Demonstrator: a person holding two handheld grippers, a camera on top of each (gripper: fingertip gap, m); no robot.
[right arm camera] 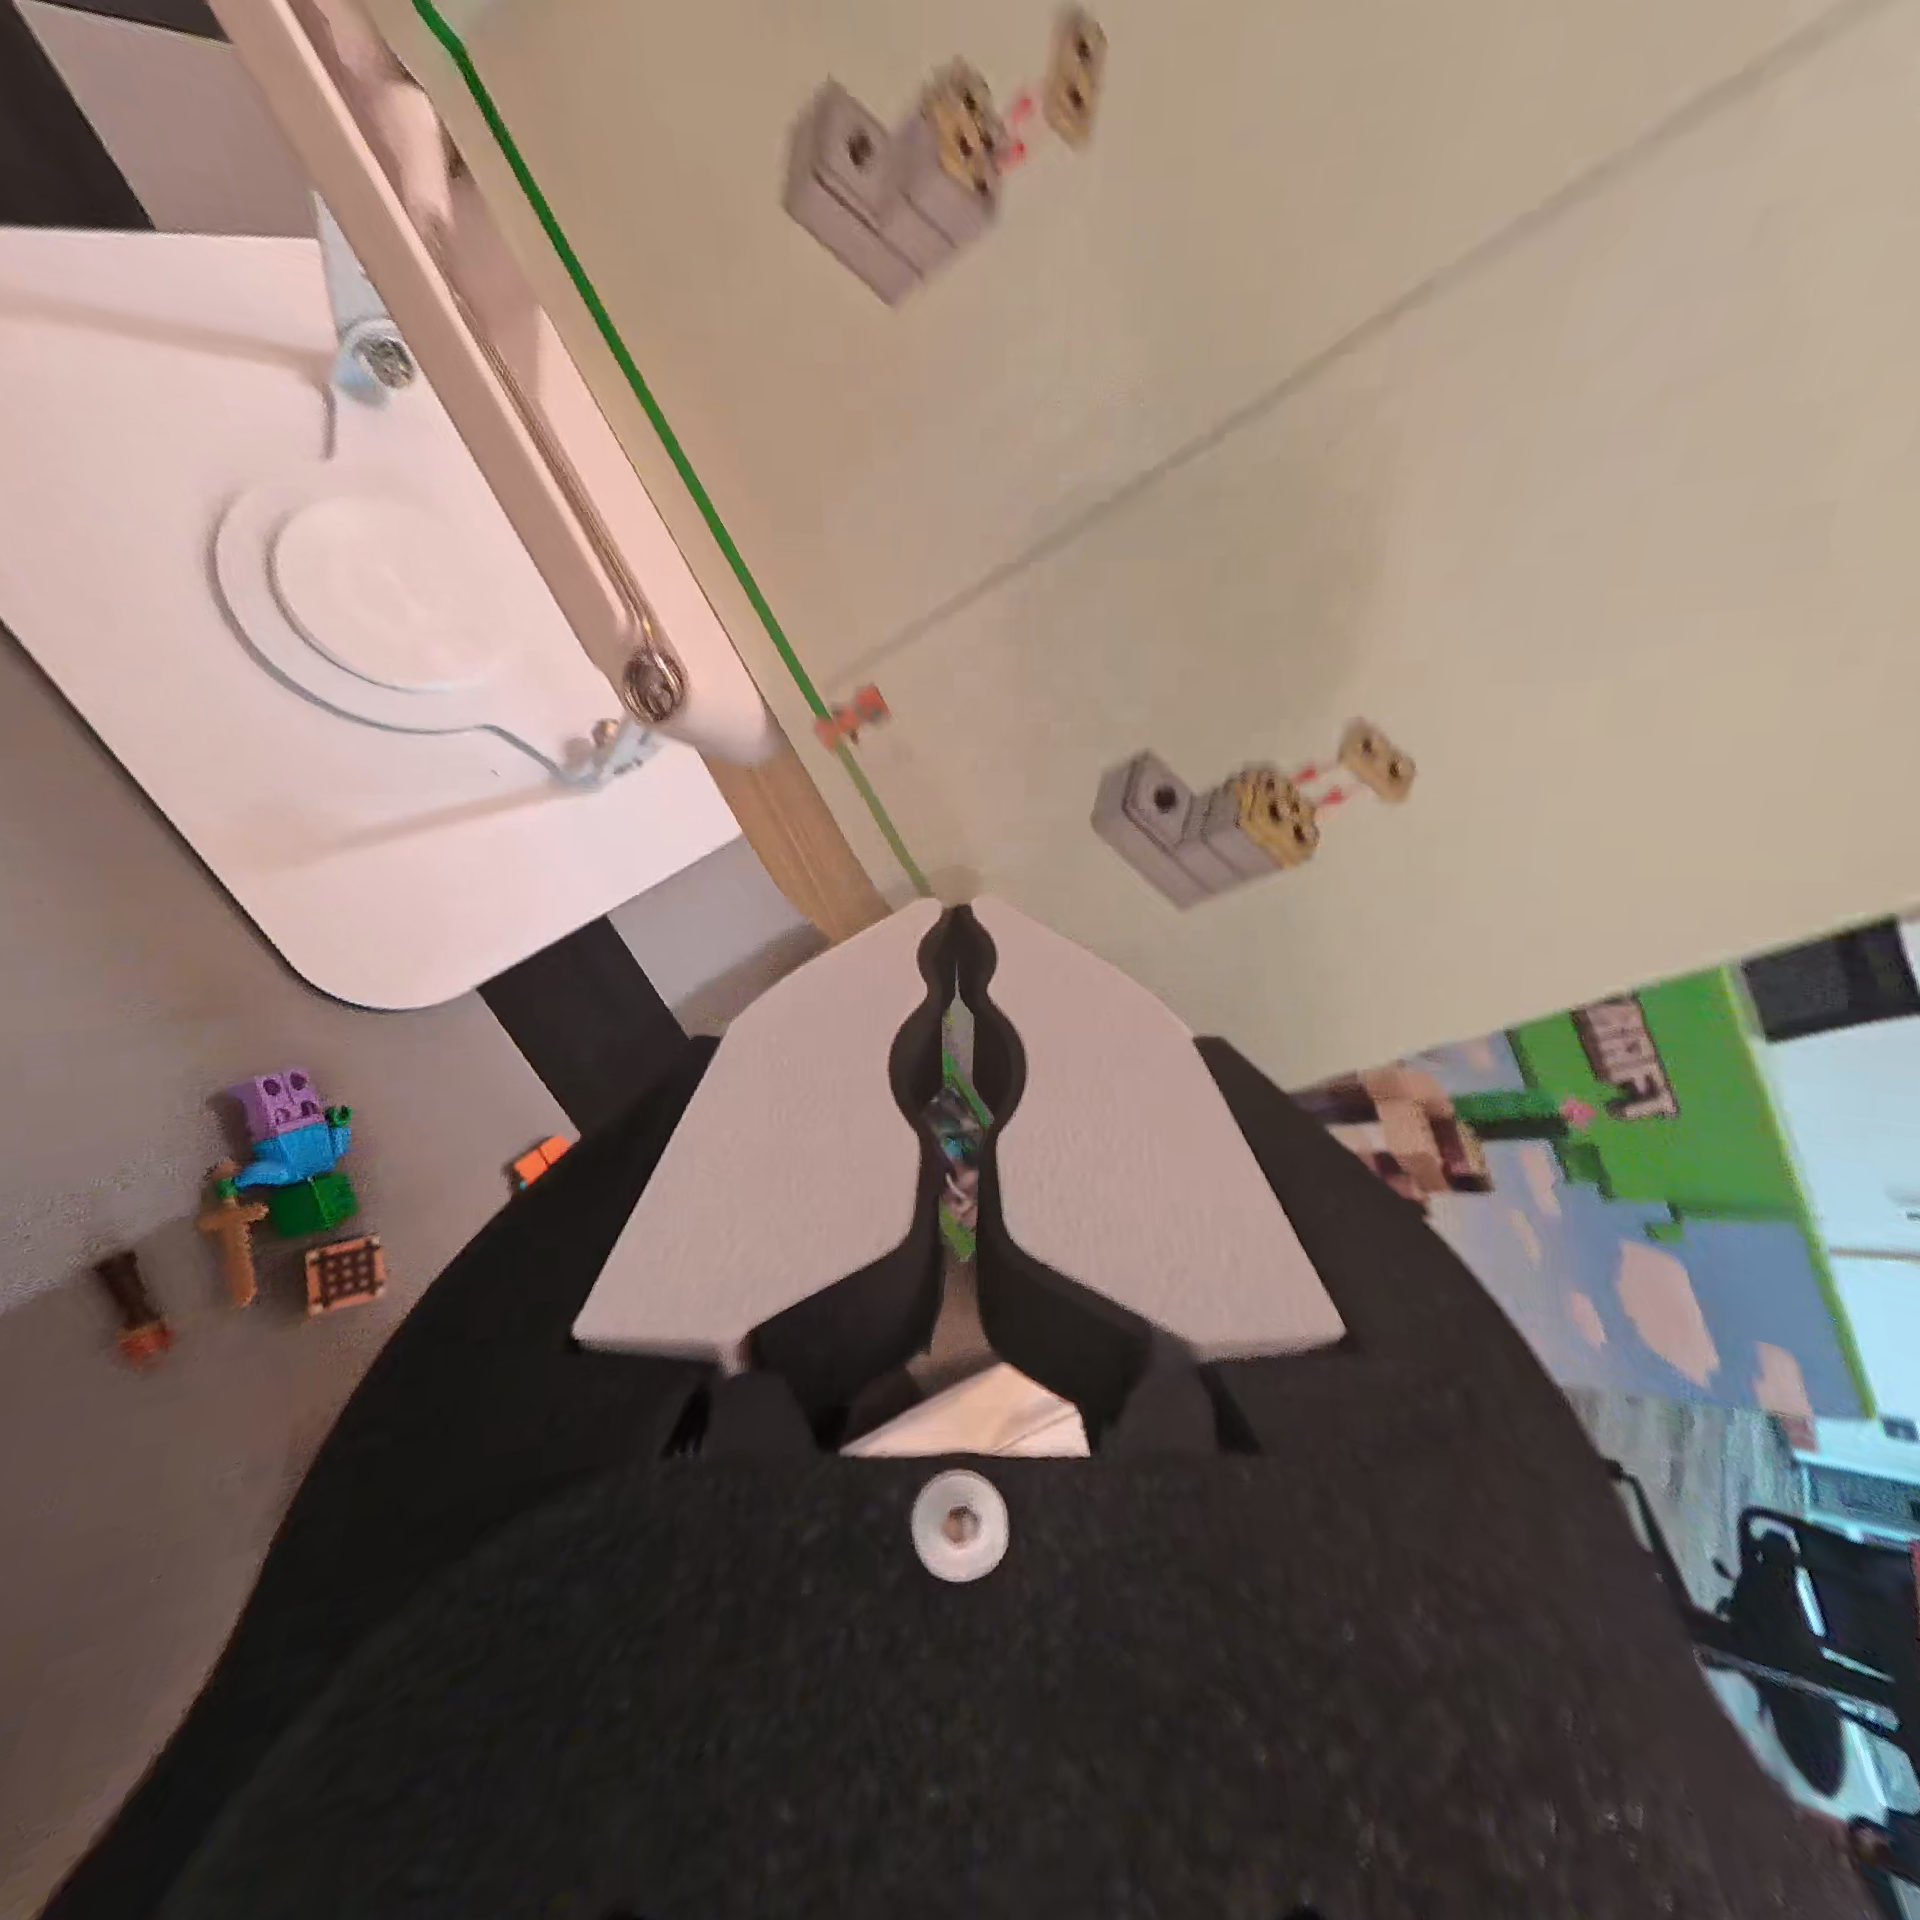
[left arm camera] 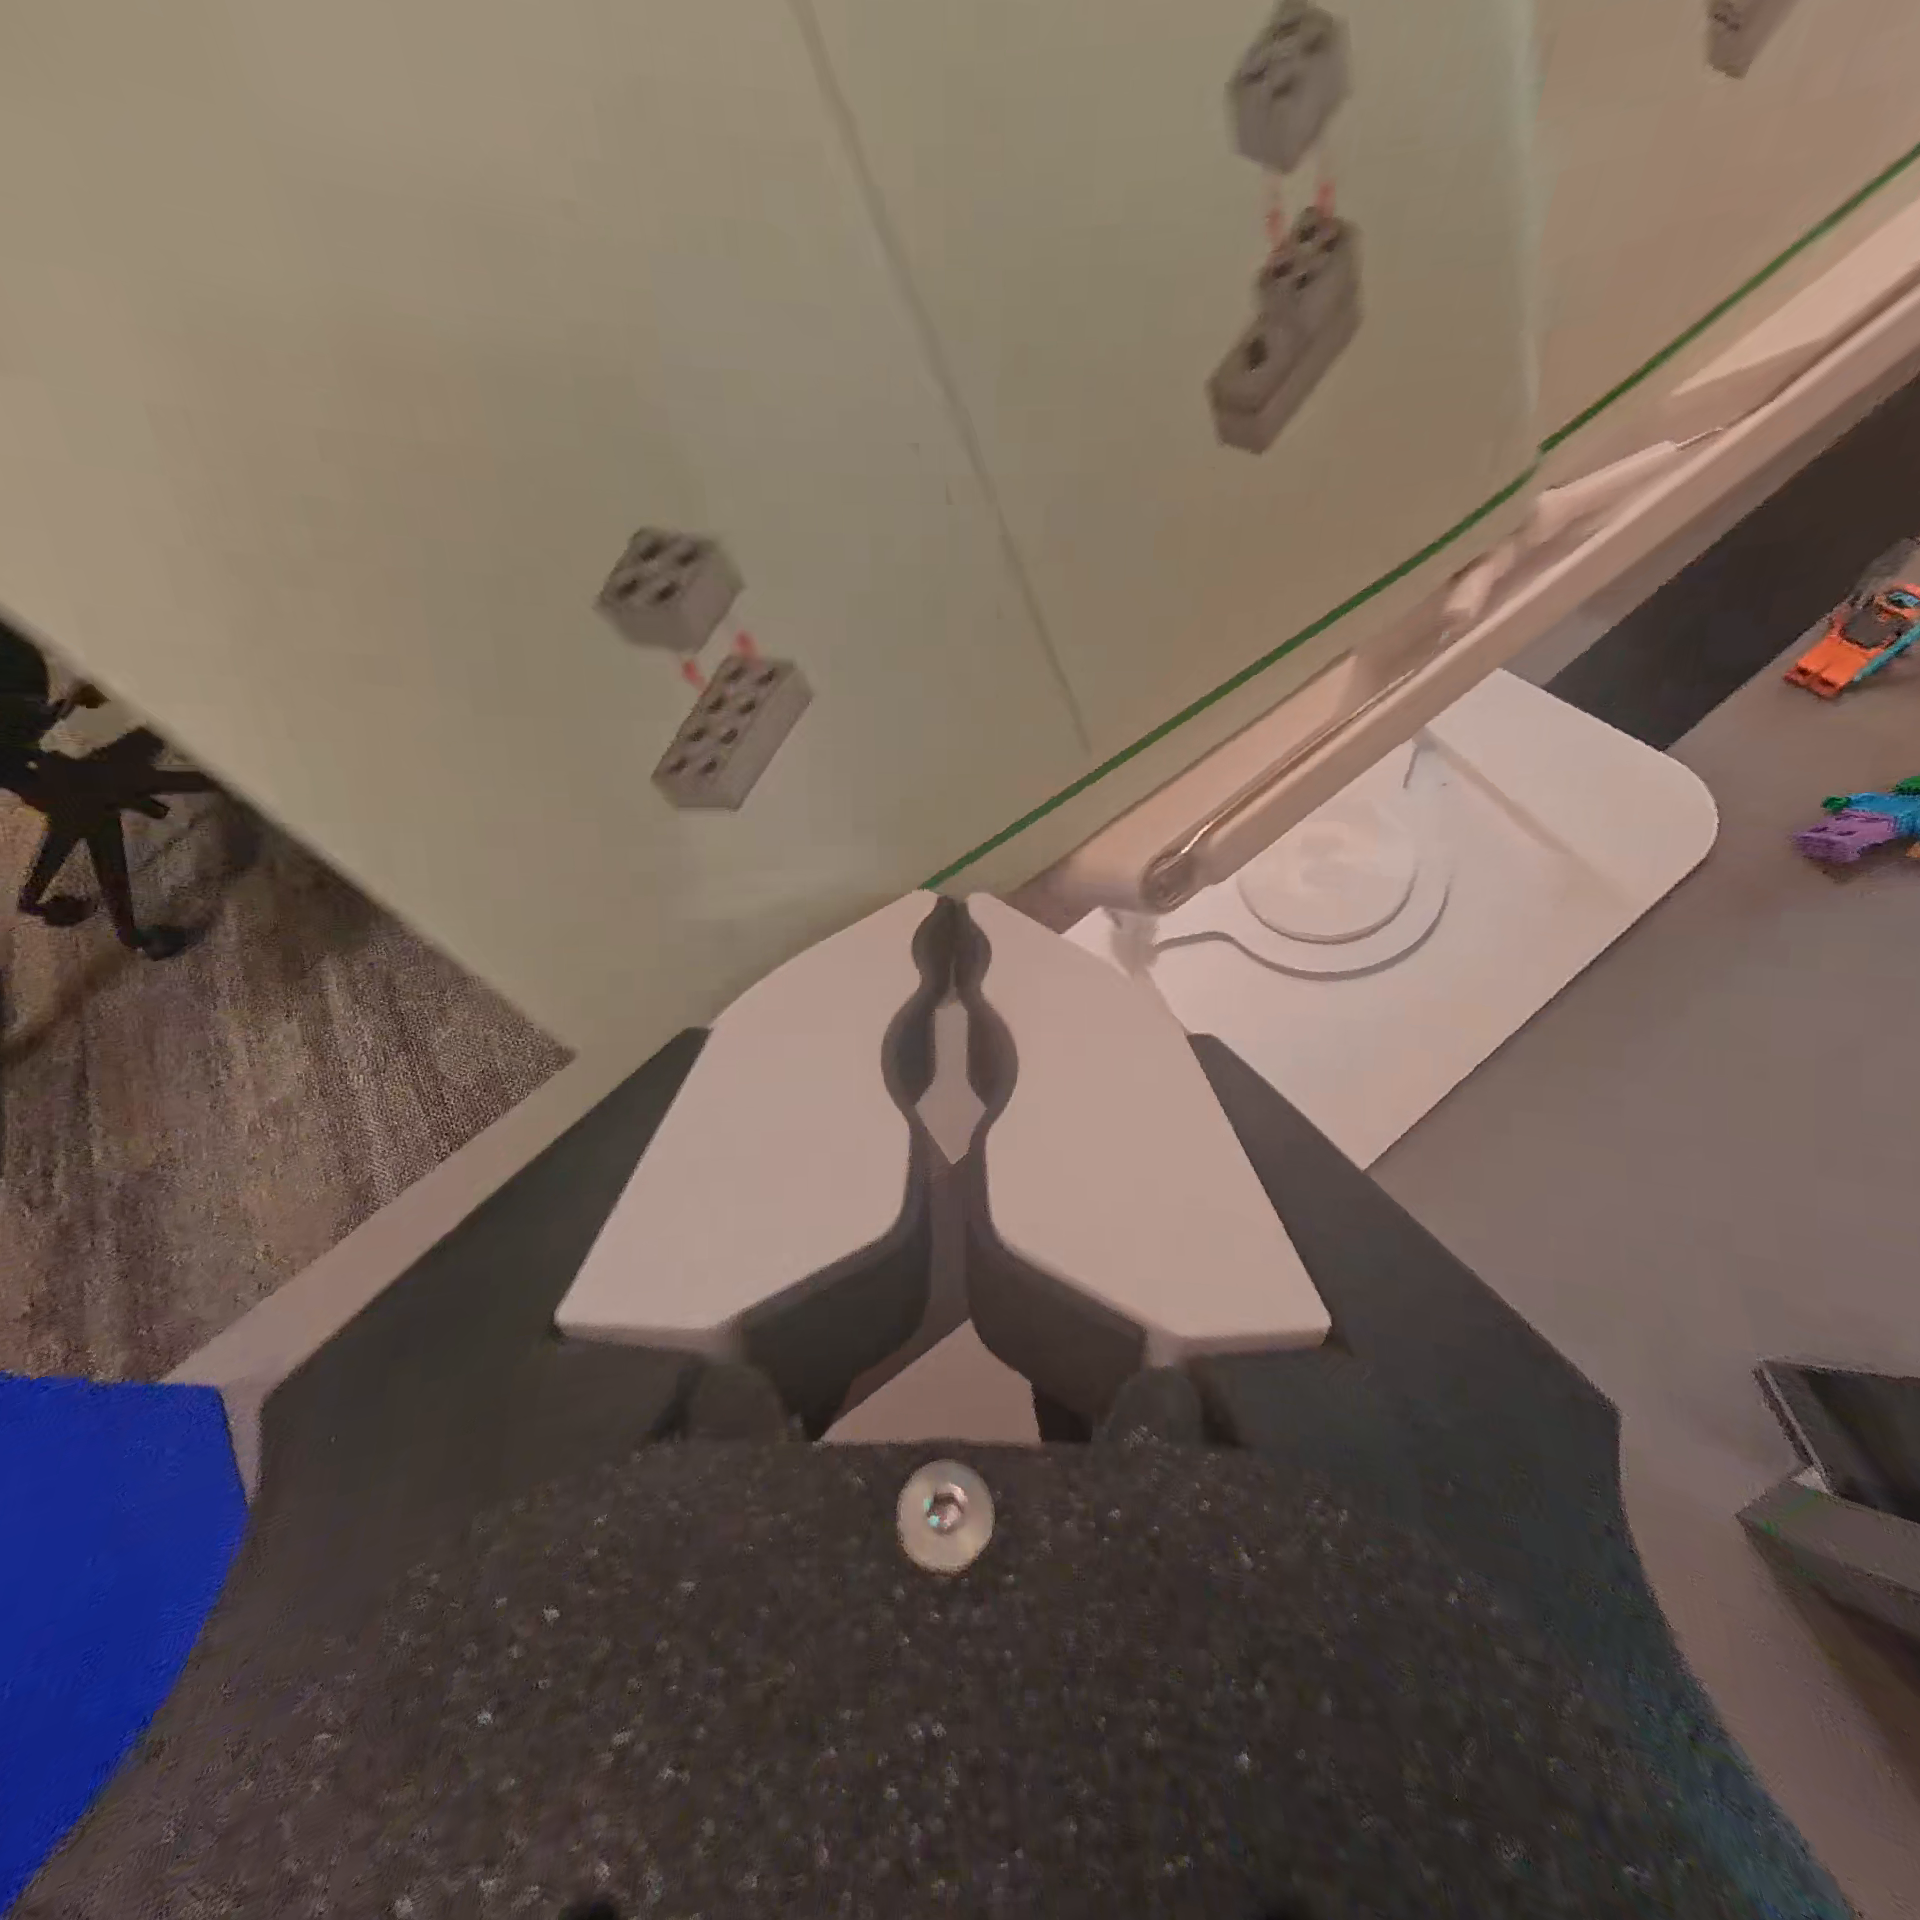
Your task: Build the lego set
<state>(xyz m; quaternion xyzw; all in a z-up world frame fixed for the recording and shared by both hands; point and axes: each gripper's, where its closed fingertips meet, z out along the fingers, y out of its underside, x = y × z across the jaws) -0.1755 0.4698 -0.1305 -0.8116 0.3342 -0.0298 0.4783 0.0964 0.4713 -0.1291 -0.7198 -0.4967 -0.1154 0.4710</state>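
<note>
Pinching the same booklet page (left arm camera: 727, 364) from two sides, both pairs of tongs are closed on paper. The left tongs (left arm camera: 951, 909) clamp the page at its green-lined edge (left arm camera: 1247, 681), the white fingers (left arm camera: 810, 1122) meeting with only a thin sheet between the dark pads. The right tongs (right arm camera: 956, 912) grip the page (right arm camera: 1351, 468) likewise at its green edge (right arm camera: 644, 395), and a strip of printed colour shows down the slit between the pads.

Across the page run printed drawings of grey bricks (left arm camera: 707, 665) joined by red arrows; more such drawings (right arm camera: 1247, 810) show in the right wrist view, some with tan pieces. Beyond the page, past its lower corner in that view, lies a brightly coloured printed box (right arm camera: 1621, 1195) in green and blue.

Just behind the page stands a white stand with a flat base (right arm camera: 260, 727) and a slanted arm (right arm camera: 468, 364) fixed by a screw. Farther from the page, on the grey worktop (right arm camera: 104, 1091), sit small toy pieces: a purple, blue and green block figure (right arm camera: 291, 1153), a tan sword-shaped part (right arm camera: 234, 1242), a brown grid tile (right arm camera: 346, 1276) and a dark brown post (right arm camera: 133, 1311). An orange and blue toy car (left arm camera: 1860, 649) lies on the worktop beyond the stand. On the page's other side, carpet (left arm camera: 208, 1091) and a black chair base (left arm camera: 94, 821) appear.
</note>
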